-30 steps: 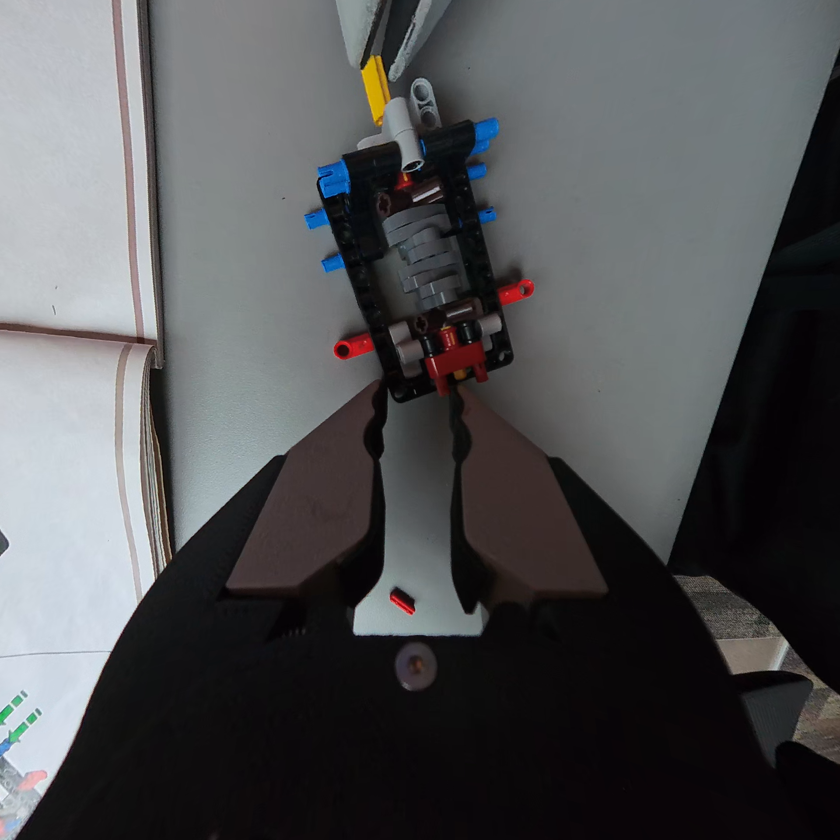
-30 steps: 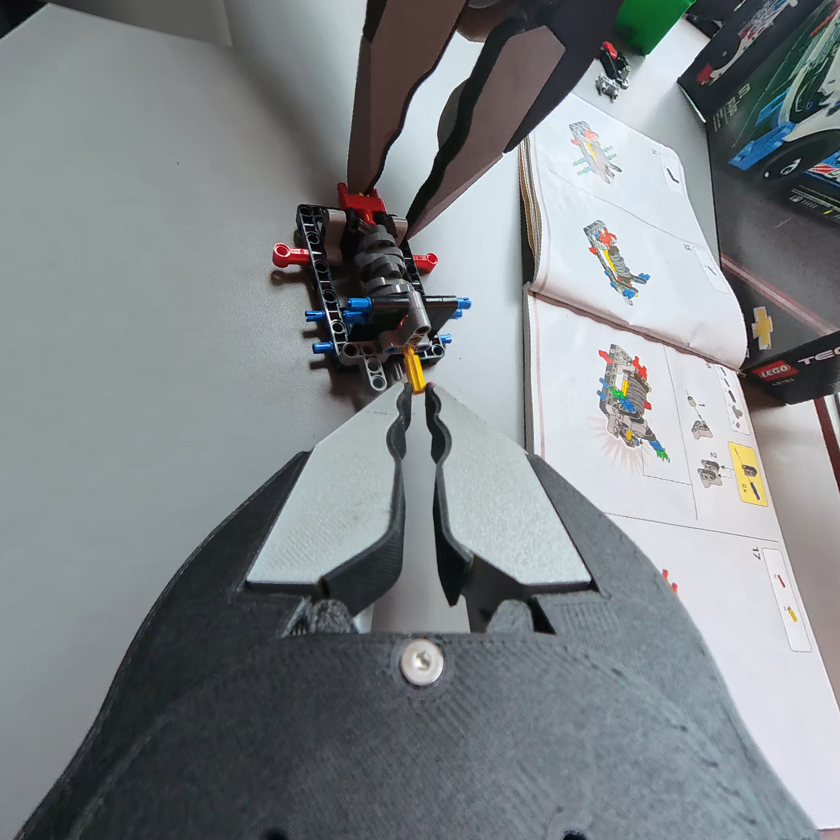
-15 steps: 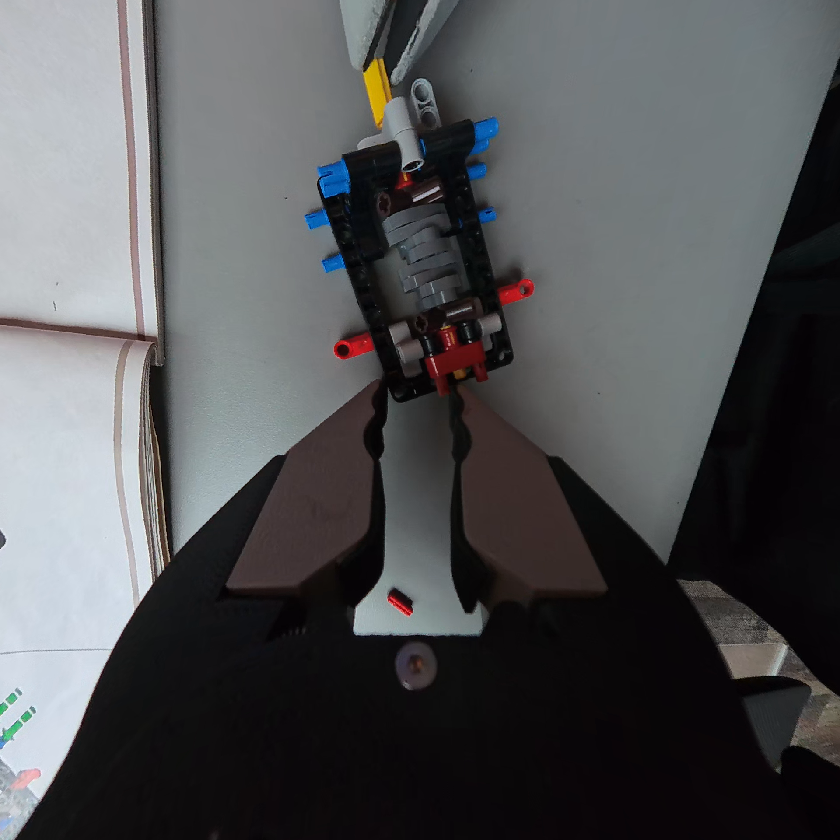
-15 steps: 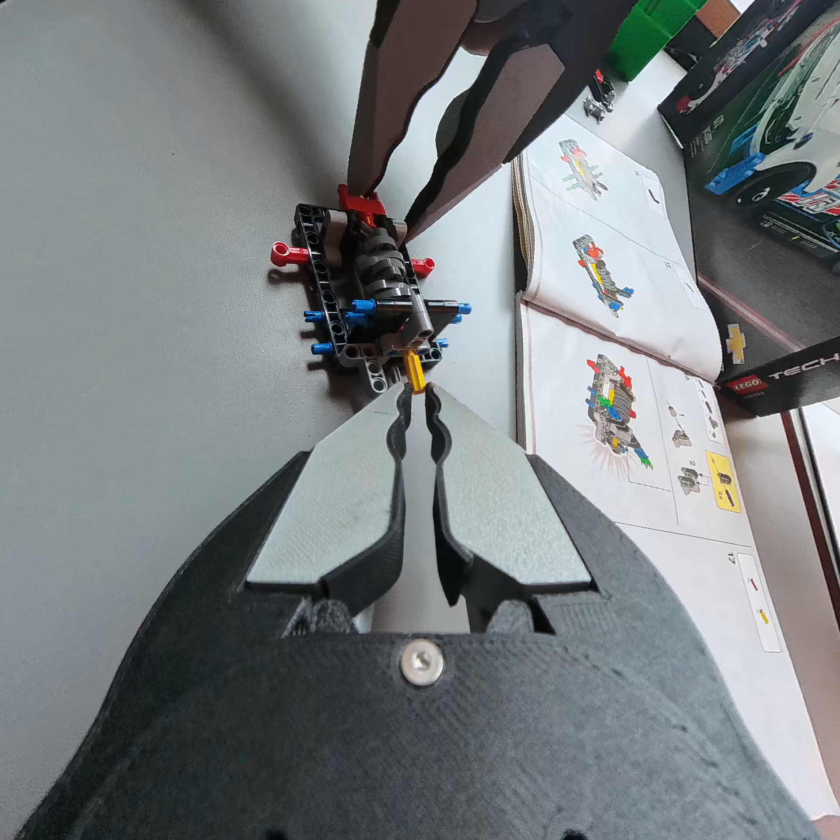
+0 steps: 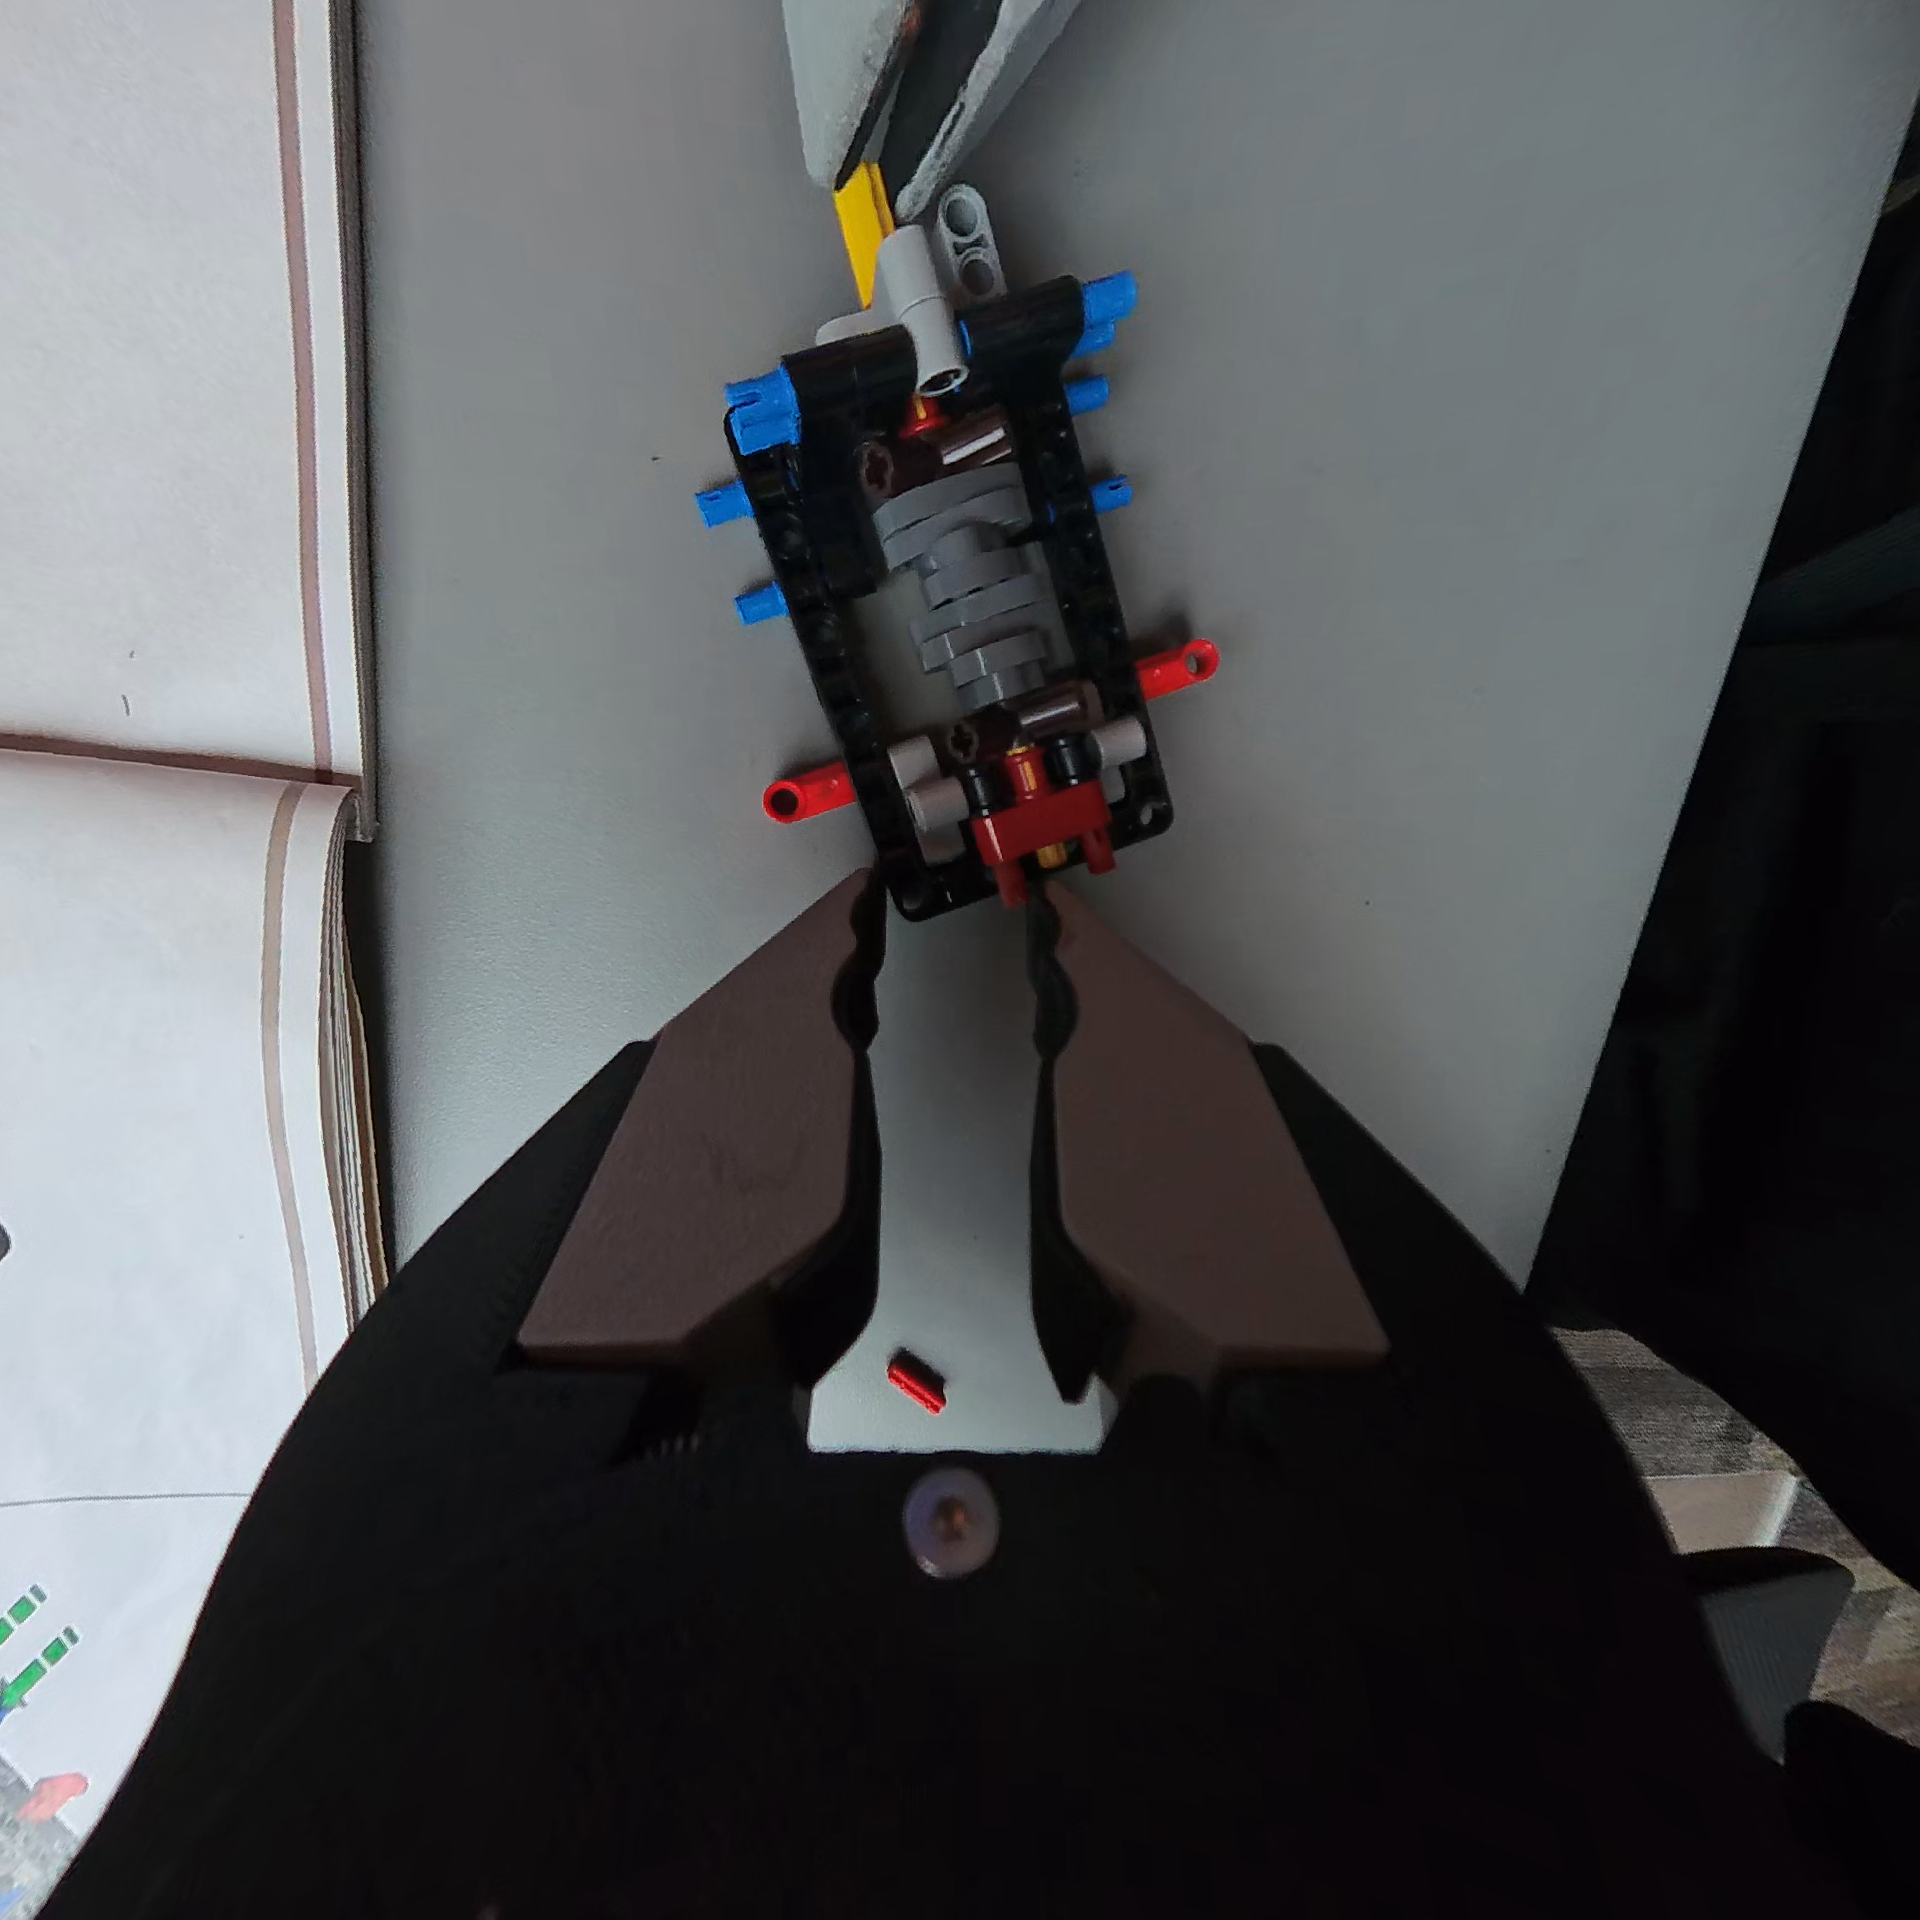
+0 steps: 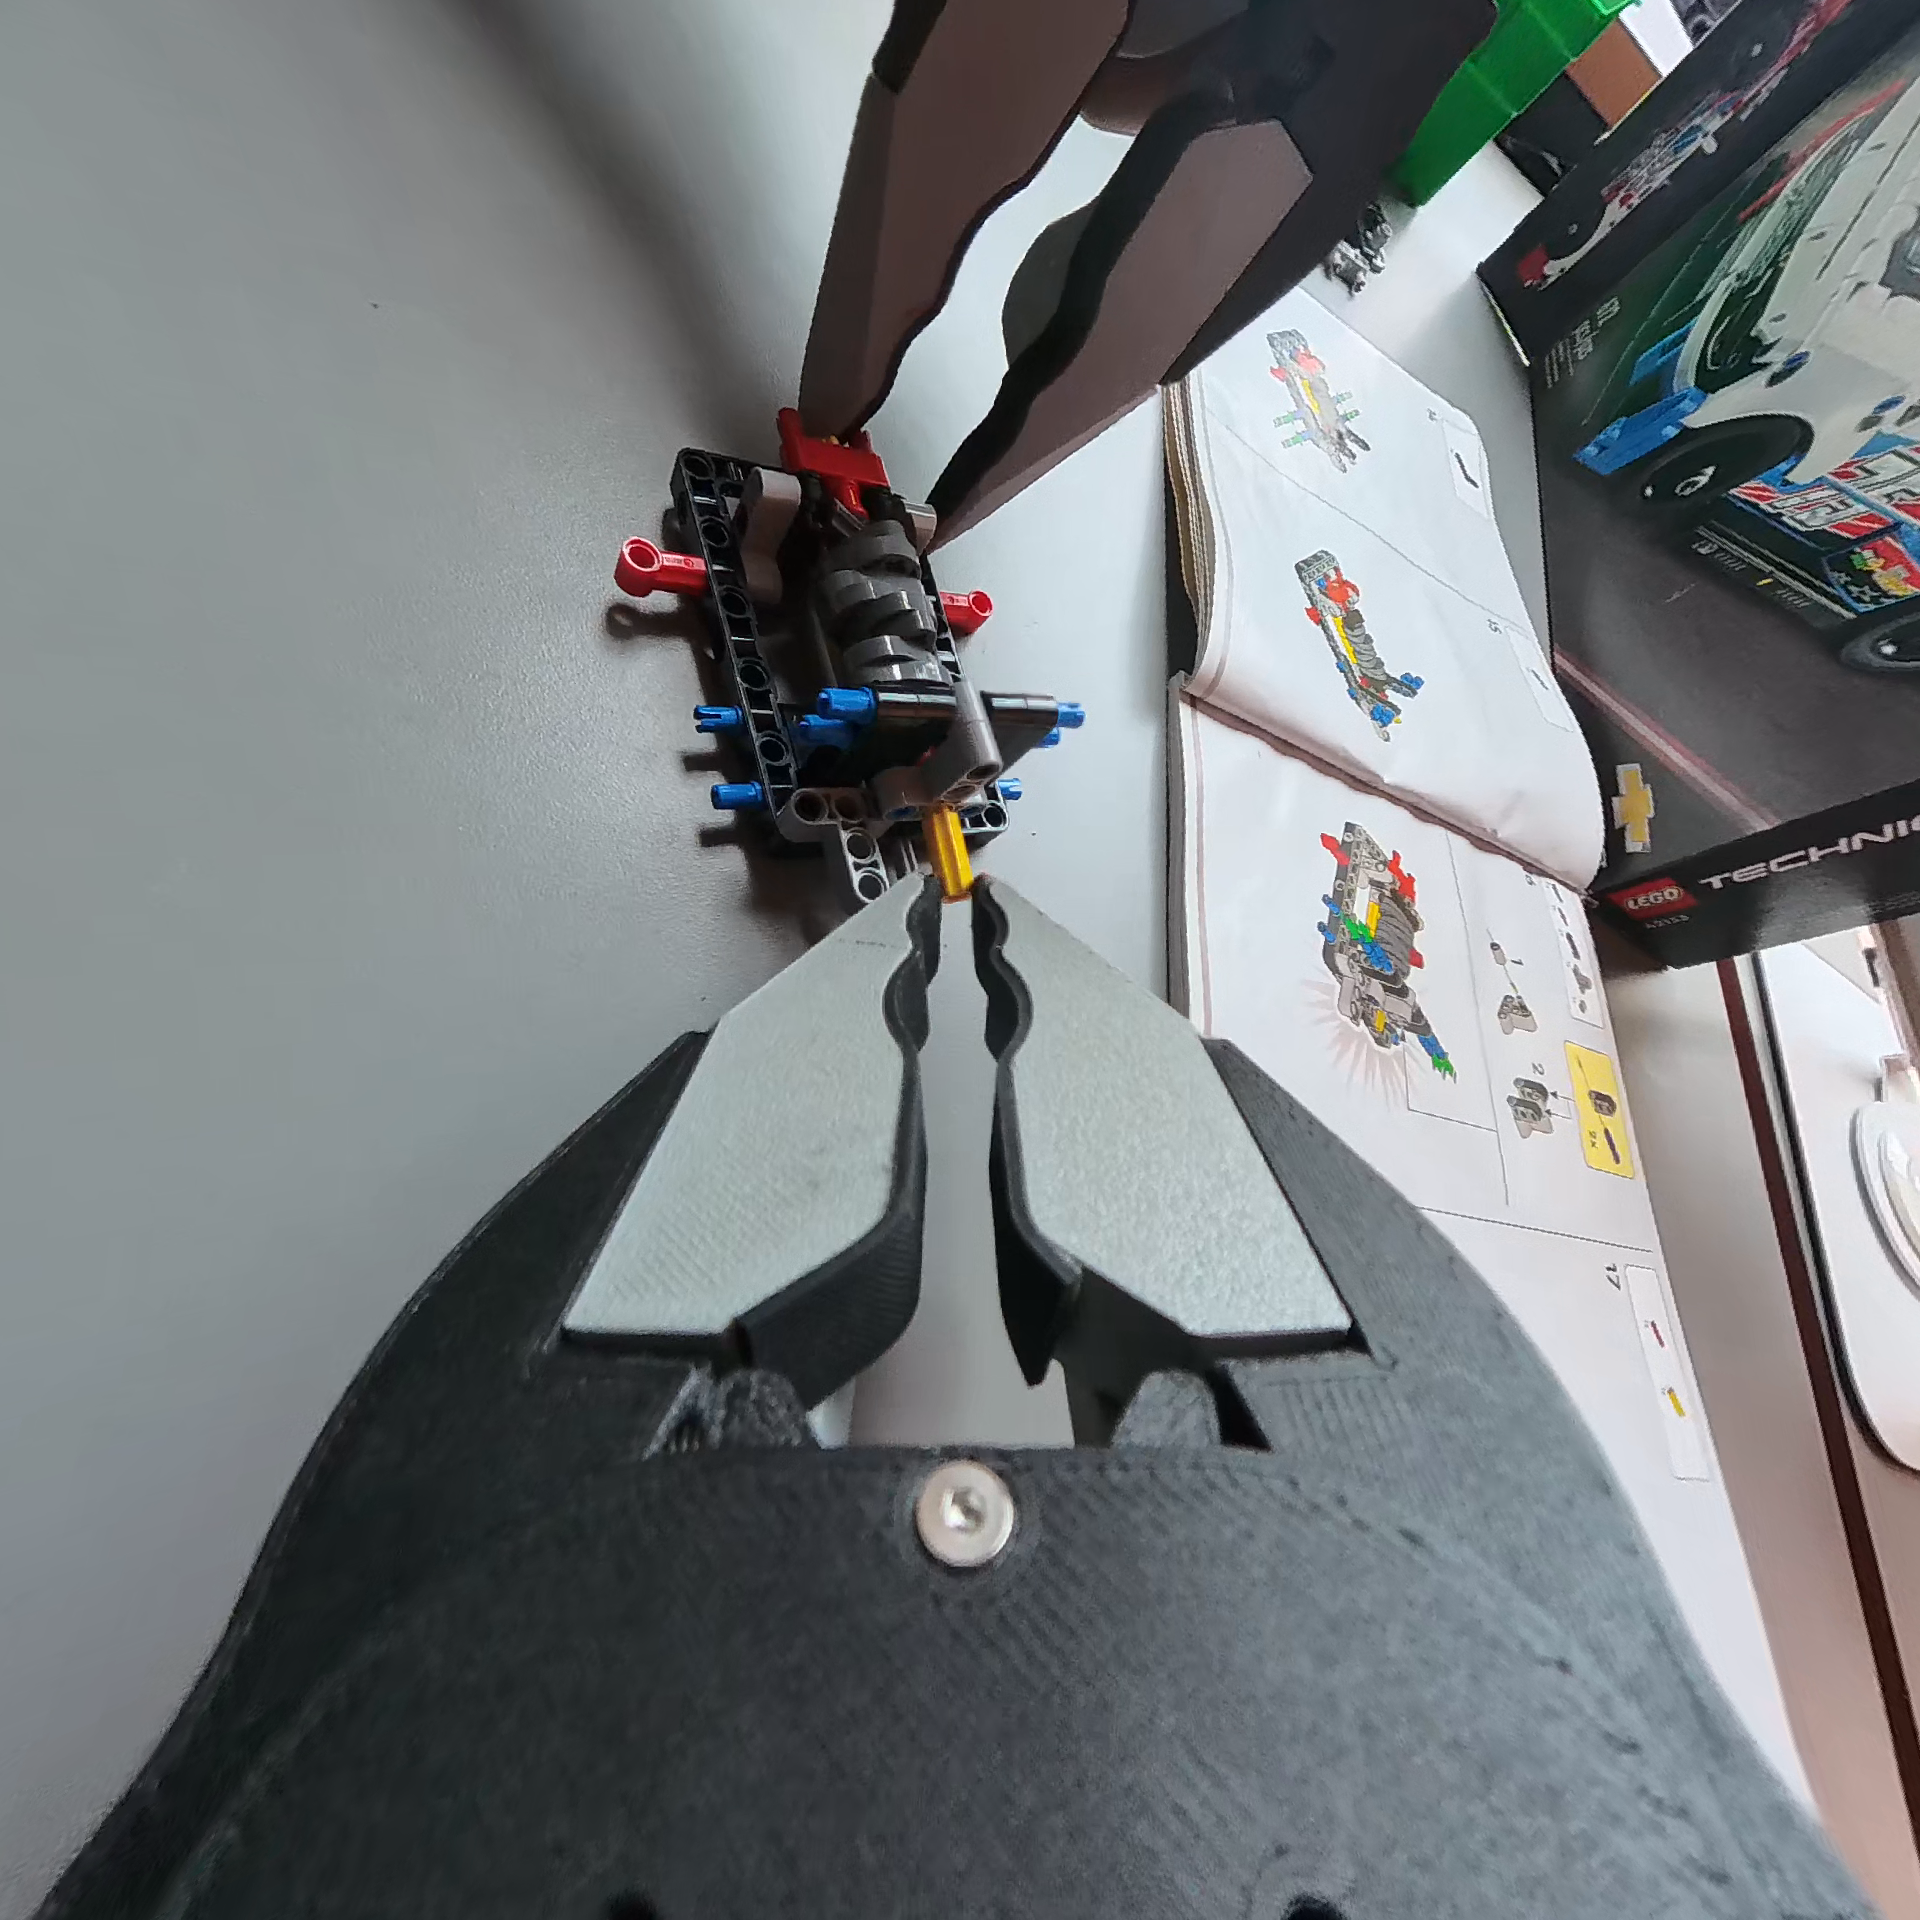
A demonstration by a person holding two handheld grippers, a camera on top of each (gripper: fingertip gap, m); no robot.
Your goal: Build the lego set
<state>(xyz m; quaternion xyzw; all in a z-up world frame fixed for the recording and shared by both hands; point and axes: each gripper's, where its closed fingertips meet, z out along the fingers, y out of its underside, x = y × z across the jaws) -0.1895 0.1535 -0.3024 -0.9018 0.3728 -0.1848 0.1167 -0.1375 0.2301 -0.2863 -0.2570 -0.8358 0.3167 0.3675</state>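
1. Lego assembly (image 5: 951,592) lies flat on the grey table (image 5: 1403,520), between your two grippers: a black frame with a grey crank stack, blue pins and red pins already fitted.
2. Your right gripper (image 6: 948,902) pinches the yellow axle (image 6: 945,852), its far end at the frame's grey connector; how deep it sits, you cannot tell.
3. Your left gripper (image 5: 956,904) has its fingers spread, tips touching the frame's red-bracket end, bracing it.
4. Much remains, judging by the open instruction booklet (image 6: 1382,935).
5. Printed set boxes (image 6: 1714,416) stand beyond the booklet; a loose red piece (image 5: 916,1382) waits on the table.
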